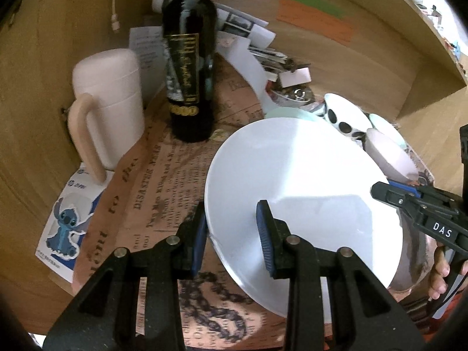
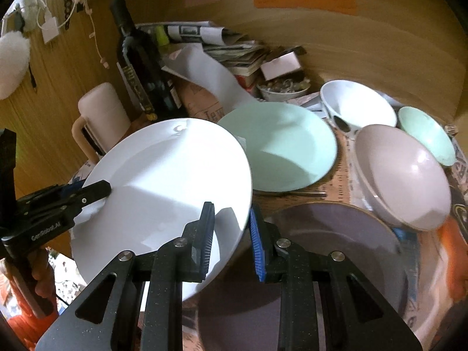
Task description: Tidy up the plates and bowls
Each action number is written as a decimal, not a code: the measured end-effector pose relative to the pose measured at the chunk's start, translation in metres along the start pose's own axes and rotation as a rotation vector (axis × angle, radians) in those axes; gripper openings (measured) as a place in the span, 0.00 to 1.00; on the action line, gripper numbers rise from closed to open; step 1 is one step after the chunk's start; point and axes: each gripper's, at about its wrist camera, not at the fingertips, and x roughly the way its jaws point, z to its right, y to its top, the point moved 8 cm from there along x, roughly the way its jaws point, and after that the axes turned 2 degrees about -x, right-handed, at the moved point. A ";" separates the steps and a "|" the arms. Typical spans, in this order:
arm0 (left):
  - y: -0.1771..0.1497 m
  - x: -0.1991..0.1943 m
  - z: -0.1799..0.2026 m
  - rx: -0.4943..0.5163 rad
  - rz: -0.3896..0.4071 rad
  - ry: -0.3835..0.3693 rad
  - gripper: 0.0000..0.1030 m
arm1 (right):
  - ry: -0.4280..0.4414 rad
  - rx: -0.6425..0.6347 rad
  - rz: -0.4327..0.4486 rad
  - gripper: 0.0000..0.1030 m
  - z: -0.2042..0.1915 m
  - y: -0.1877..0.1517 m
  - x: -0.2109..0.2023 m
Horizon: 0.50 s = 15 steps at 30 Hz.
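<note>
The tabletop (image 2: 295,199) carries a mauve plate (image 2: 336,234) at six o'clock and a mint plate (image 2: 280,152) at twelve. Over them, tilted and off the surface, hangs the white plate (image 2: 163,181). The left gripper (image 1: 231,235) is clenched on its rim at nine o'clock, the right gripper (image 2: 231,241) clenched at four. To stack it well, level both grips together and centre it over a plate before lowering.

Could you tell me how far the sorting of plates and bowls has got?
Nothing looks stacked yet. In hand: both the left gripper and right gripper clamp the white plate, tilted. Left: mint plate, grey plate, and three separate bowls.
</note>
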 end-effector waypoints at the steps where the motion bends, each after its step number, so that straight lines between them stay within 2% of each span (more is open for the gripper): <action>1: 0.000 0.000 0.004 0.003 0.001 -0.006 0.32 | -0.003 0.001 0.006 0.21 0.003 0.000 -0.003; 15: -0.002 -0.003 0.059 0.061 0.000 -0.046 0.32 | -0.030 0.055 0.053 0.21 0.044 -0.018 -0.039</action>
